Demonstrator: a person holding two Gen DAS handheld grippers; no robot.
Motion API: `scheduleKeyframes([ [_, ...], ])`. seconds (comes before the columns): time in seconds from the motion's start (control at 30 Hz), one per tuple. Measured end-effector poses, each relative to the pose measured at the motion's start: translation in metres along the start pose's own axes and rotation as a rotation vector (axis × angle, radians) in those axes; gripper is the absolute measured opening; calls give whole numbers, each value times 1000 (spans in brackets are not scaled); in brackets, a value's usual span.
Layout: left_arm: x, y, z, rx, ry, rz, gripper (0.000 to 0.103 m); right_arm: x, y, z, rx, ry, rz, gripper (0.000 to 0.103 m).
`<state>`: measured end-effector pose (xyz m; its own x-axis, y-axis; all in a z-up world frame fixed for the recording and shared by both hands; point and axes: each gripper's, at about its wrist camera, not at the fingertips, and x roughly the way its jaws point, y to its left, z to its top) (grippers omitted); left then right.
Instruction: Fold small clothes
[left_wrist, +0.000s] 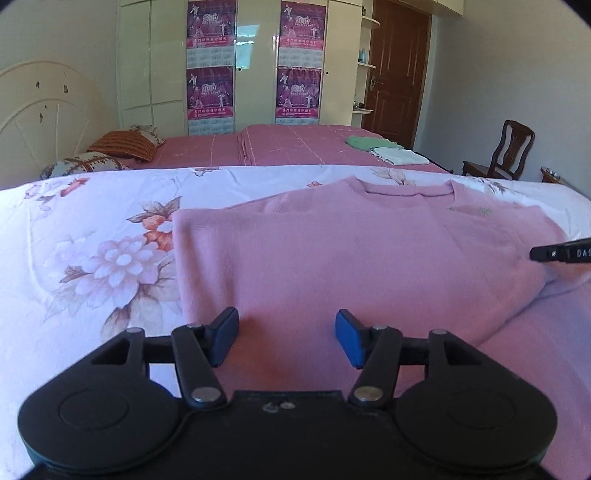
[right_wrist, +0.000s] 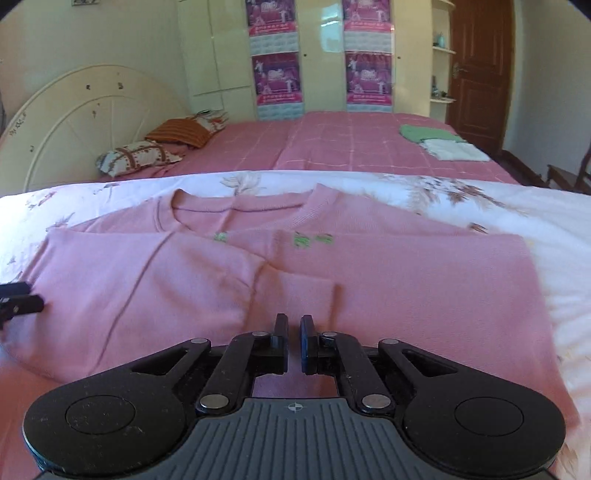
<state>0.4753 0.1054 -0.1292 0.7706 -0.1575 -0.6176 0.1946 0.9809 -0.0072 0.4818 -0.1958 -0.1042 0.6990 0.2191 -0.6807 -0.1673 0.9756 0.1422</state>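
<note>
A pink sweater (left_wrist: 369, 251) lies on the floral sheet (left_wrist: 92, 240), its sleeves folded in across the front. It also shows in the right wrist view (right_wrist: 332, 273), with its collar at the far side. My left gripper (left_wrist: 286, 338) is open and empty over the sweater's near left hem. My right gripper (right_wrist: 294, 341) has its jaws nearly closed with a thin gap, just above the sweater's near middle; no cloth shows between them. The right gripper's tip shows in the left view (left_wrist: 561, 254). The left gripper's tip shows in the right view (right_wrist: 18, 302).
A pink bed cover (right_wrist: 332, 147) lies beyond the sheet, with folded green and white clothes (right_wrist: 439, 144) on it and pillows (right_wrist: 136, 157) by the headboard. A wardrobe (left_wrist: 255, 62), a door (left_wrist: 399, 70) and a chair (left_wrist: 506, 151) stand behind.
</note>
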Motion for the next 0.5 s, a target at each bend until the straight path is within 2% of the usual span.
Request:
scheduleKeyframes([
  [0.07, -14, 1, -9, -12, -8, -9, 58, -17, -3, -11, -9, -16, -52, 4],
  [0.17, -14, 0, -16, -10, -3, -13, 59, -31, 1, -23, -26, -23, 18, 4],
  [0.2, -14, 2, -15, -24, -2, -19, 59, -26, 5, -27, -38, -1, 12, 4],
  [0.23, -15, 3, -13, -36, 3, -20, 59, -22, 6, -29, -24, 6, 0, 10],
  [0.3, -23, 3, -10, -51, 13, -9, 59, -20, -4, -26, 58, 15, -26, 31],
  [0.37, -34, 3, -14, -45, 9, -5, 65, -32, -7, -23, 125, 23, -32, 39],
  [0.4, -42, 2, -19, -40, 8, 2, 71, -44, -7, -24, 119, -1, -32, 48],
  [0.43, -50, 2, -24, -39, 13, 8, 80, -58, -6, -28, 100, -26, -30, 58],
  [0.5, -67, 3, -38, -45, 26, 1, 87, -82, -9, -39, 85, -27, -26, 59],
])
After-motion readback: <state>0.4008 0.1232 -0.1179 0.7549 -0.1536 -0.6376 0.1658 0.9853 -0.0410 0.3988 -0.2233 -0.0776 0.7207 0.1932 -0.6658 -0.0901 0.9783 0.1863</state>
